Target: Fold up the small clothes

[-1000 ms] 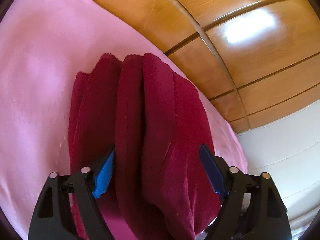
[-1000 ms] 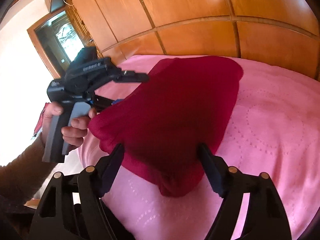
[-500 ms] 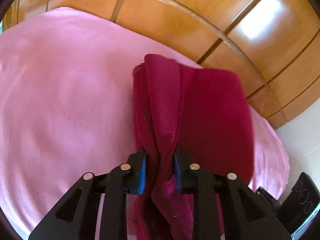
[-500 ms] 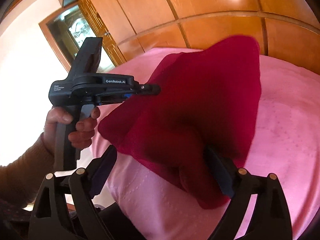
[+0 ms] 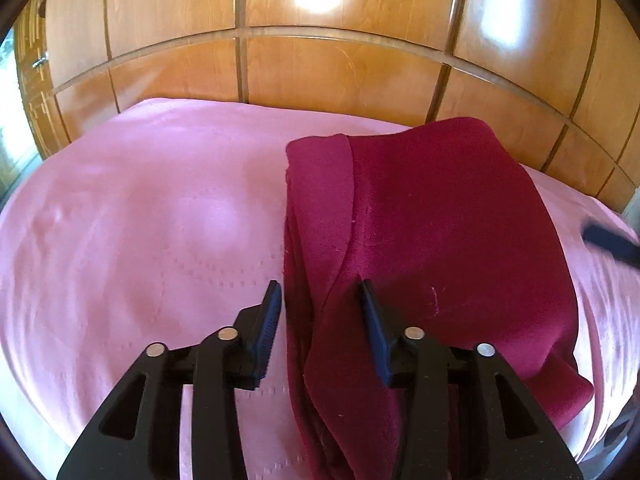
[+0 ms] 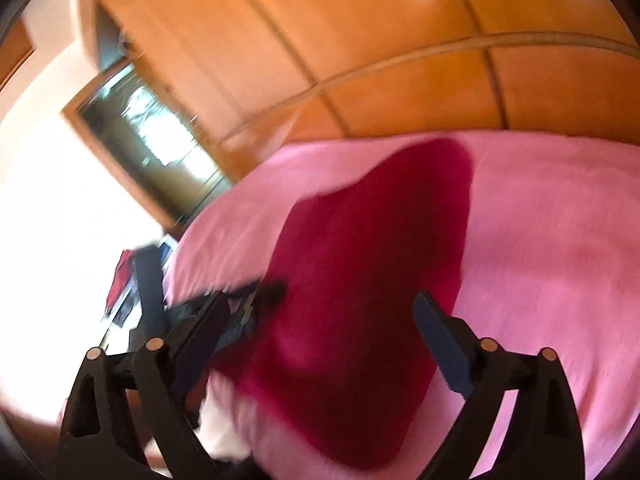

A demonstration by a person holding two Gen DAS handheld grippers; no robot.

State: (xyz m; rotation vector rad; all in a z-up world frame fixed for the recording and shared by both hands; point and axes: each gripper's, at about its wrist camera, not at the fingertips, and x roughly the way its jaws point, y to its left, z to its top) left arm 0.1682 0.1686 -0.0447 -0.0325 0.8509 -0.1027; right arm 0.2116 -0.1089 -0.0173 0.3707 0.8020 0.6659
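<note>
A dark red folded garment lies on the pink bedspread. In the left wrist view my left gripper is open, its jaws standing apart on either side of the garment's near left edge, with cloth lying between them. In the blurred right wrist view the garment lies between the wide-open fingers of my right gripper. The left gripper shows there at the garment's left edge. A dark tip of the right gripper shows at the right border of the left wrist view.
A wooden panelled wardrobe stands right behind the bed. In the right wrist view a glass door is at the left, with bright light and some items on the floor beside the bed.
My left gripper has opened after having been shut on the garment's edge. The garment now lies flatter on the bed. The right wrist view has swung and is blurred from motion.
</note>
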